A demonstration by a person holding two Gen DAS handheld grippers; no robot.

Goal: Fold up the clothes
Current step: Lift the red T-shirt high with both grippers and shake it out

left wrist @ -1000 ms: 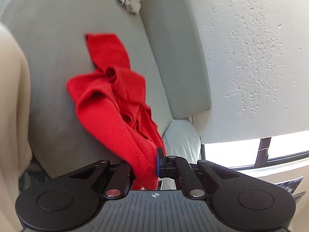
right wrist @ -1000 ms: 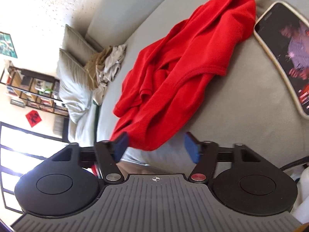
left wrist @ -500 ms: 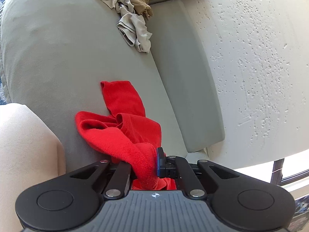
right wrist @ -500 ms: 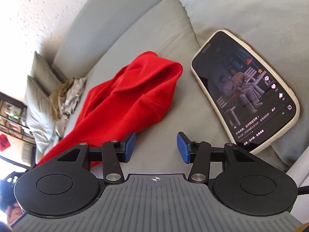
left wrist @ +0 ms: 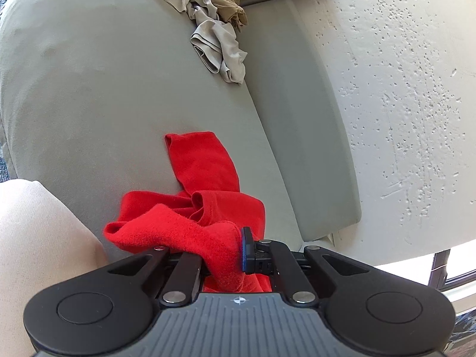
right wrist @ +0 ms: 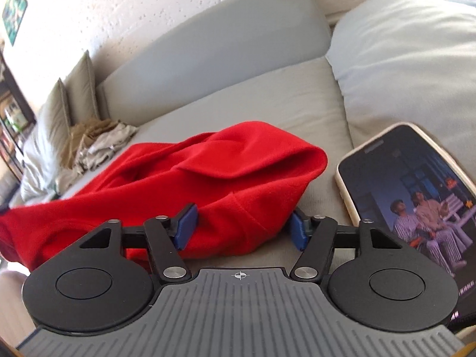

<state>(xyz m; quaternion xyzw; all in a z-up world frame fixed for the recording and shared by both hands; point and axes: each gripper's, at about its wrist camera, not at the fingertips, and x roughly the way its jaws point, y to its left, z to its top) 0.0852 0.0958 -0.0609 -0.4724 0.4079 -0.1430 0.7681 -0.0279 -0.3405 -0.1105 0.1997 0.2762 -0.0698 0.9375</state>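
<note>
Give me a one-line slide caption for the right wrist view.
Right gripper, jaws opening, straddles a bunched end of the red garment on the grey sofa, beside a lit smartphone.

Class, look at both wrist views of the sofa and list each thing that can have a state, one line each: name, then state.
Red garment: crumpled, unfolded, on the sofa seat.
Left tongs: shut on the red garment.
Right tongs: opening, garment between the pads.
Phone: screen lit, lying face up.
Beige clothes: heaped, unfolded.
</note>
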